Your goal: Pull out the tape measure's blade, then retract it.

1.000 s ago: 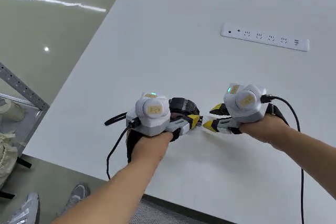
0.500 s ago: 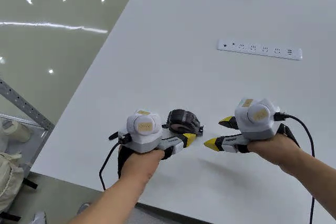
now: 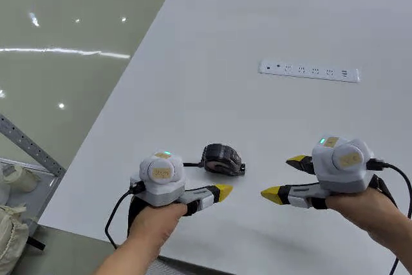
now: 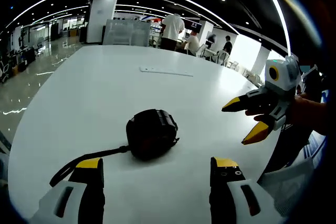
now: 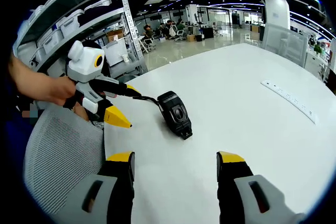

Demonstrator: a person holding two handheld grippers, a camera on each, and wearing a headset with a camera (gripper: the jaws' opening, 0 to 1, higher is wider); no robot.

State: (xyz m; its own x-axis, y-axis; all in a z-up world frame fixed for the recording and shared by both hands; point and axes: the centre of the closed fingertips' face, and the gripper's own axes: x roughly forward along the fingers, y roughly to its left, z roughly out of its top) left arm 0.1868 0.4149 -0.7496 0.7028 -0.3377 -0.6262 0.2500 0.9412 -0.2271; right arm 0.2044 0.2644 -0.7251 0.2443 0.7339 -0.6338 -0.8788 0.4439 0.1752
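Wide open and empty at left gripper [image 4: 157, 163] and right gripper [image 5: 176, 157] alike. Just ahead, lying free by the table's [image 3: 193, 62] near edge: tape measure [image 3: 222, 159], blade in. Likely compact, heavyish, hard, slick; clamp across the case, pinch the blade's end.

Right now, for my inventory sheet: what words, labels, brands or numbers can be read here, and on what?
No text can be read.
Yellow stickers on the left gripper and right gripper: print blurred.
White power strip: markings too small.
Black round tape measure: no label visible.
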